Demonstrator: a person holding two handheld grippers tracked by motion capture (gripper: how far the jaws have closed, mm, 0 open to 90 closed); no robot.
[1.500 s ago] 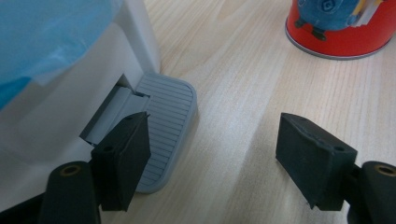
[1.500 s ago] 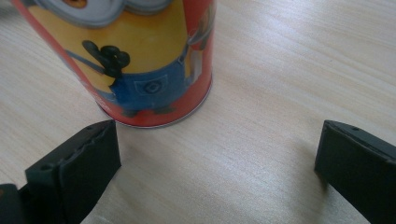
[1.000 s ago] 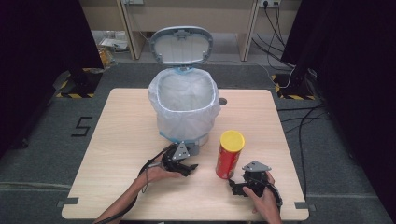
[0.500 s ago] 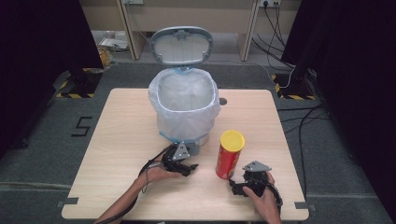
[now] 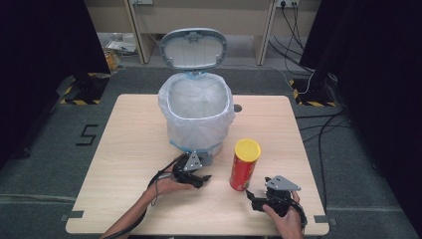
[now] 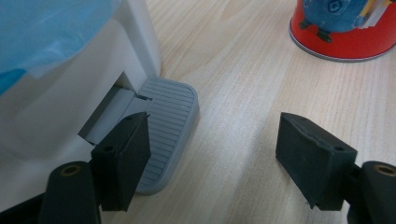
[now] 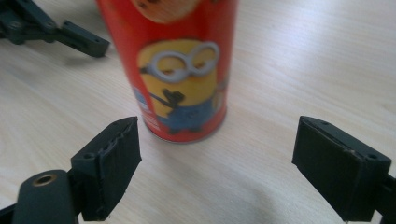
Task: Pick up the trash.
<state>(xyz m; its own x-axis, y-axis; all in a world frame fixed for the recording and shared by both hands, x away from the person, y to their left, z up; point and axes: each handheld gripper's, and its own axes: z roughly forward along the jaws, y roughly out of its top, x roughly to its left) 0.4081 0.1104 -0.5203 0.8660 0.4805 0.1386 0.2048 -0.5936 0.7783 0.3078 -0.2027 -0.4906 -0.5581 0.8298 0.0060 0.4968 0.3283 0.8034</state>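
Seen from the high view, a pale wooden worktop [image 5: 124, 149] carries a white pedal bin [image 5: 197, 117] lined with a bag, its lid [image 5: 193, 48] standing upright behind it. A red can [image 5: 244, 166] with a yellow cap stands upright near the front edge, just right of the bin. The left tool [image 5: 199, 178] rests low at the bin's foot, held by a hand. The right tool [image 5: 256, 197] sits in front of the can and a little to its right, jaws pointing toward it, apart from it.

Left gripper view: the two black jaws stand wide apart with nothing between them. One jaw lies over the edge of the grey ribbed pedal [image 6: 168, 123] at the bin's base. The can's bottom shows at top right, well apart.

Right gripper view: the jaws have just been closing, yet they are parted, with bare wood between them. The can, printed with a yellow cartoon figure, stands just beyond the jaw tips, untouched.
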